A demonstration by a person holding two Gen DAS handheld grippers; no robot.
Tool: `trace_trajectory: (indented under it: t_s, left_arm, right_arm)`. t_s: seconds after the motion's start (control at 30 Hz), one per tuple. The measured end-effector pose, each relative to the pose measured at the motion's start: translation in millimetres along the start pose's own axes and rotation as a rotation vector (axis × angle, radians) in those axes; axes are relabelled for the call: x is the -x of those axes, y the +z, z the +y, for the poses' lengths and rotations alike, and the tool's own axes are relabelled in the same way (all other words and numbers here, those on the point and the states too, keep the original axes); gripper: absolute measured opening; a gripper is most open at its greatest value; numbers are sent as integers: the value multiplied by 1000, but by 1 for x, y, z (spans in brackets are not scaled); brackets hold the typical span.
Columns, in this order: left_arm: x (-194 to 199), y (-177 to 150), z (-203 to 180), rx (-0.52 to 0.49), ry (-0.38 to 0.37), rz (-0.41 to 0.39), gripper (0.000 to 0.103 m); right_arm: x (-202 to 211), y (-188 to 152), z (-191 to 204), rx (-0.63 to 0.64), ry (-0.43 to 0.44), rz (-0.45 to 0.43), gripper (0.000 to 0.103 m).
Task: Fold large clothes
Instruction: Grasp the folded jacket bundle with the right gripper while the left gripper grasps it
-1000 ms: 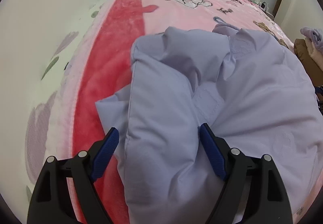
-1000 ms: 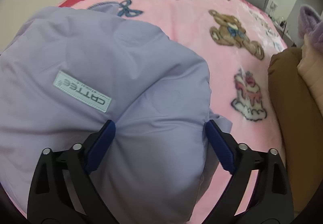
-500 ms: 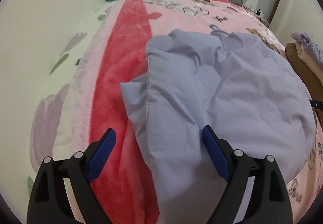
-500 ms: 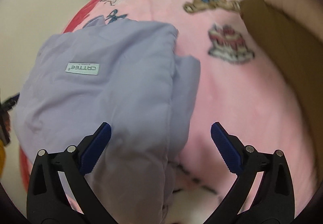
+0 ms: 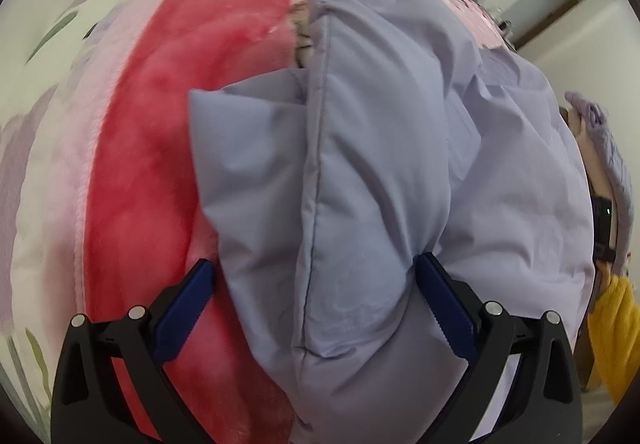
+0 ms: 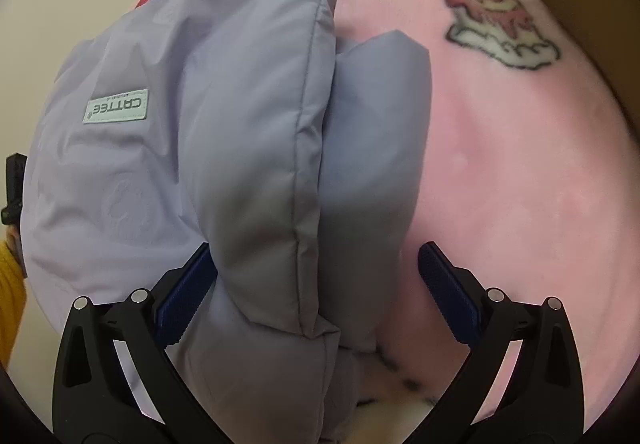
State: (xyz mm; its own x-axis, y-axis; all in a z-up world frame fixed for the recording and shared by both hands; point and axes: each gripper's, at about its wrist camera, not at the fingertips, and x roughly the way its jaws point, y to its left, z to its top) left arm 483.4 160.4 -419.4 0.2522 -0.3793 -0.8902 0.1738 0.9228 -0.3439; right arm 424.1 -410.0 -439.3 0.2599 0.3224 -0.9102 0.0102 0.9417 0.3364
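lavender padded jacket (image 5: 380,171) is seen lying folded on a pink blanket (image 6: 500,171) that covers a bed, with its bulk spread between both grippers. a pale label (image 6: 116,107) reading "cattee" is sewn on the jacket's top layer. in the left wrist view, the left gripper (image 5: 316,308) is held wide open, with a thick seamed fold of the jacket filling the gap between its blue fingers (image 5: 444,308); the fabric is touched but not pinched. in the right wrist view, the right gripper (image 6: 316,292) is likewise spread wide, the jacket's stitched edge lying between its fingers (image 6: 182,302) and nearer the left one. a red band (image 5: 160,131) of the blanket is seen beside the jacket's left edge. a brown garment (image 6: 580,3) is piled beyond the jacket's right side.
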Motion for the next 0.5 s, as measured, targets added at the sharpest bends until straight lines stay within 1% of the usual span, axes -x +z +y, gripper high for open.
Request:
trace_trajectory:
  t_s: [0.07,0.1,0.2,0.27,0.33,0.37,0.43,0.5]
  left_arm:
    - [-2,1,0,-20,-14,5,99]
    - [-4,1,3,-18,-38,15,99]
    - [-10,5,17,28,-114,62,99]
    - [-10,8,21,30,-124,86,99]
    - [-11,9,21,25,-115,100,99]
    - [-12,9,20,21,-113,108,99]
    - [-15,10,23,28,-130,122,99]
    - [-17,10,27,42,-159,127,99]
  right_arm:
    - [-1,0,-1,6,28,-7,96]
    - [-1,0,-3,4,47,-7,96]
    - [1,2,-13,-18,116,-2,96]
    - [4,5,-19,-44,155,1,96]
    - [6,8,-19,-41,157,-2,96]
    - [7,11,-15,-17,140,0,96]
    - [3,17,-11,10,123,20,96]
    - [-3,24,-9,-11,163,55,96]
